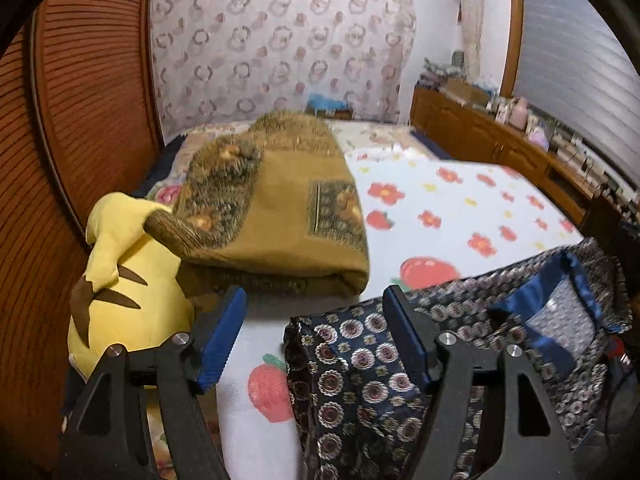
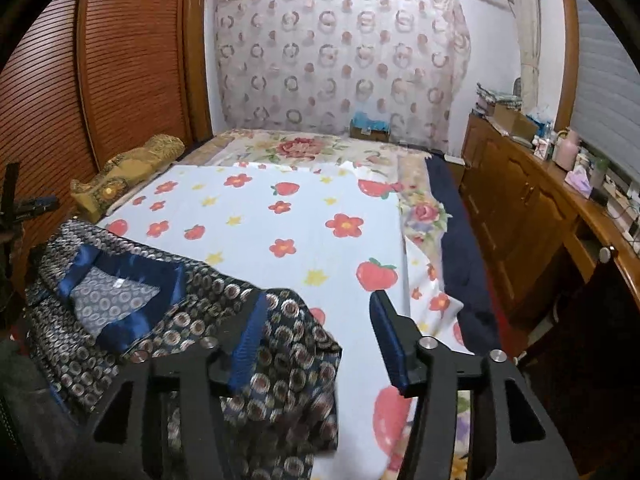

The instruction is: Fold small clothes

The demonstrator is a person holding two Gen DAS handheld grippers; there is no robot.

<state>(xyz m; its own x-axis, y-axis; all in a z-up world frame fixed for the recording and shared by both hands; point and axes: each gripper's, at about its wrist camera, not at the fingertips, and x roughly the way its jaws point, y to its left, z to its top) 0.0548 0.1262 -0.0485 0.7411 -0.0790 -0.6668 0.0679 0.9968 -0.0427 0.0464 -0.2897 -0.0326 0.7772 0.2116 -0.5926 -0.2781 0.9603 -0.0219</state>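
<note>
Left wrist view: my left tool (image 1: pixel 314 336) hangs low over the bed with its blue-padded fingers (image 1: pixel 222 340) set well apart and nothing between them. The dark navy garment with a round medallion print and shiny blue collar (image 1: pixel 360 380) lies crumpled at lower right of the frame on the white bedsheet printed with red flowers and strawberries (image 1: pixel 460 208); my right-hand finger overlaps its near edge, though I cannot tell if it touches. A yellow plush toy with brown stripes (image 1: pixel 120 300) sits at lower left, beside a folded mustard-brown patterned blanket (image 1: pixel 280 208) at centre.

Right wrist view: my right tool (image 2: pixel 316 340) is also spread wide, gripping nothing. The garment (image 2: pixel 168 320) fills the lower left, its collar open, with one finger (image 2: pixel 248 344) over the cloth and the other over bare sheet (image 2: pixel 280 208). A wooden cabinet (image 2: pixel 520 216) runs along the right.
</note>
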